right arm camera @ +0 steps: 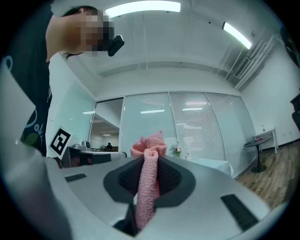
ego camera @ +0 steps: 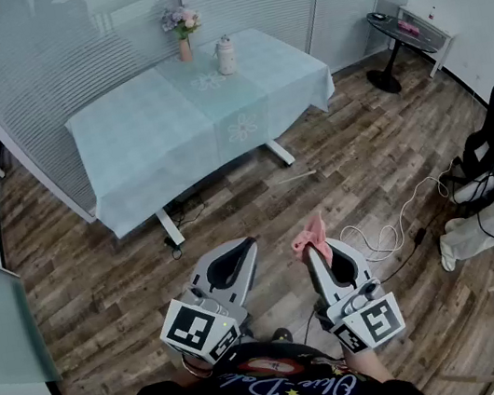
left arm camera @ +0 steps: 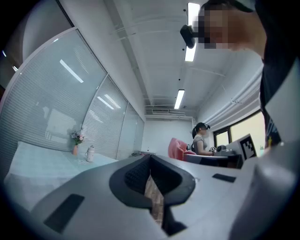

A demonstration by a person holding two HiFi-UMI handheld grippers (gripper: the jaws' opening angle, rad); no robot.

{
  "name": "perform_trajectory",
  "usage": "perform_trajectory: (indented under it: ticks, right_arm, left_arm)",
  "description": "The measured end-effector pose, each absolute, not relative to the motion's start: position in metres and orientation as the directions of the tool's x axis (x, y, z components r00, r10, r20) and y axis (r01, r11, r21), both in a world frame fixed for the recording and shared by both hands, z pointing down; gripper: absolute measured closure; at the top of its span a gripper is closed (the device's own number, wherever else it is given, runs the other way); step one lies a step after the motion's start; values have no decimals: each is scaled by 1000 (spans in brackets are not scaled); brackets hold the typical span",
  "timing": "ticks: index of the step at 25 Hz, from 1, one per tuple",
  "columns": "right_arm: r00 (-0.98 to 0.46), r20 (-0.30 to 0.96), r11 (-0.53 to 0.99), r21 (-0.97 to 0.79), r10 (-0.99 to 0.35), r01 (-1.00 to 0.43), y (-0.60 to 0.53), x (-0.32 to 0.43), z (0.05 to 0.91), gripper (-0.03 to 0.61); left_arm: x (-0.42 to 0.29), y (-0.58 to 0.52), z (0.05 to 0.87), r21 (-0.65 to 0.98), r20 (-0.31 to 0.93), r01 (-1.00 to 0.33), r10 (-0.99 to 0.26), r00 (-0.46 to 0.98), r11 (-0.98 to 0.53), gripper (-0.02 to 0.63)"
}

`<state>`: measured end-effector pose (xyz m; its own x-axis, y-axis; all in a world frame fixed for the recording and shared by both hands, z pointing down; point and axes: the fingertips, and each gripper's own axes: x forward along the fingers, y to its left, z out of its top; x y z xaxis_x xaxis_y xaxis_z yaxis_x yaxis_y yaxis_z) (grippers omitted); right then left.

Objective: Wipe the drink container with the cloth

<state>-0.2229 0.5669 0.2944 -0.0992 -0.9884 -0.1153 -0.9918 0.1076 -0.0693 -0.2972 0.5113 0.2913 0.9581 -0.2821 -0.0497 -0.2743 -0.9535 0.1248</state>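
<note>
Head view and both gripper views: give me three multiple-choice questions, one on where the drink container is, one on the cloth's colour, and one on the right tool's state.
1. Where does the white drink container stand?
A on a shelf
B on the light blue clothed table, near the pink flower vase
C in a sink

2. What colour is the knitted cloth?
A pink
B green
C white

3. The right tool is:
A open and empty
B shut on the container
C shut on the cloth

Answers: B, it stands on the tabletop. A, it shows pink in both views. C, the cloth is pinched between its jaws.
</note>
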Motion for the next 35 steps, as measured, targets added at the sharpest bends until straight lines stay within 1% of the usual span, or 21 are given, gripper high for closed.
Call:
perform_trajectory:
  ticks: [8,20,26,35]
  right_arm:
    - [-104,-114,113,-74,-988,-991,575,-217,296,531]
    - [-107,-151,124,-106,-983,-987,584,-200,292,531]
    - [-98,-178,120,-117,-979,-986,598,-186,288,529]
    - [-66,-166,87,-123,-984,-989,634,-155,298,529]
  left_arm:
    - [-293,519,291,123,-44,-281,-288,957,-952,609]
    - [-280,528,284,113,-52,-276,-283,958,-955,609]
    - [-261,539,282,100,-56,-259,-265,963,-961,609]
    - [-224,575,293,115,-46,-221,-228,973,-968,609]
